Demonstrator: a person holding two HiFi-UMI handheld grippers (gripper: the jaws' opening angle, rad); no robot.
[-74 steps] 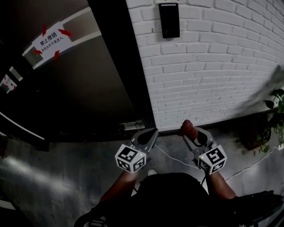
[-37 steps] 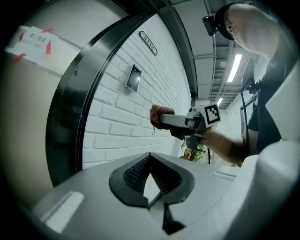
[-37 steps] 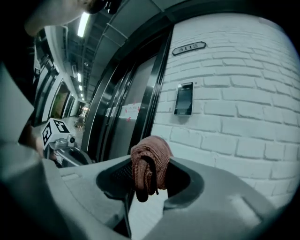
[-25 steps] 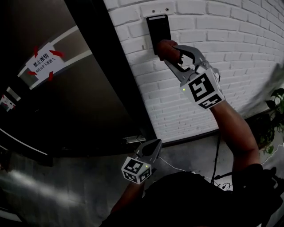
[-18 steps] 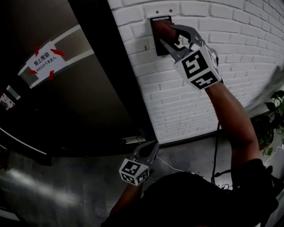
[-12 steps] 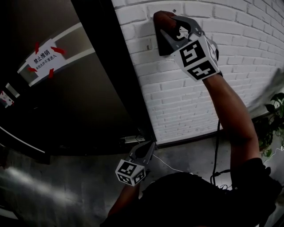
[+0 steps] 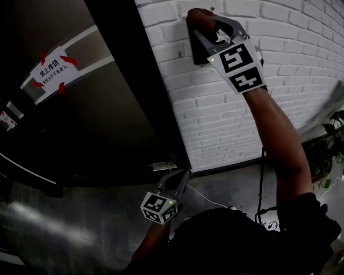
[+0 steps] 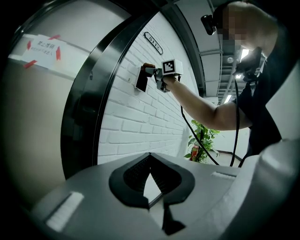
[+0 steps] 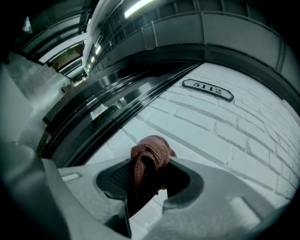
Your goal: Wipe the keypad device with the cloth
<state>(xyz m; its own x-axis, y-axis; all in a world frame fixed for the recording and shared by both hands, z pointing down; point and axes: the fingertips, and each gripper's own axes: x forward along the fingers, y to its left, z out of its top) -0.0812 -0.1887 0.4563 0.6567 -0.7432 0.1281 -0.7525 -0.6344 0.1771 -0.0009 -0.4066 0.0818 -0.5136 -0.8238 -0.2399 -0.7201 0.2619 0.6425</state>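
A black keypad device (image 7: 196,52) hangs on the white brick wall (image 7: 290,48). My right gripper (image 7: 203,22) is raised to the device's top edge, shut on a bunched reddish-brown cloth (image 7: 198,15) that presses against it. In the right gripper view the cloth (image 9: 150,151) bulges out between the jaws; the device itself is hidden there. My left gripper (image 7: 181,175) hangs low near the floor, shut and empty. The left gripper view shows the device (image 8: 141,79), the right gripper (image 8: 151,71) and the cloth (image 8: 148,65) from below.
A dark door (image 7: 102,113) with a white warning sticker (image 7: 51,67) stands left of the wall. A number plate (image 9: 207,90) sits higher on the bricks. A potted plant (image 7: 329,145) is at the right, and a cable (image 7: 207,196) lies on the floor.
My right gripper rose from waist height with the cloth to the keypad device, then slid up its face to the top edge. The left gripper stayed low.
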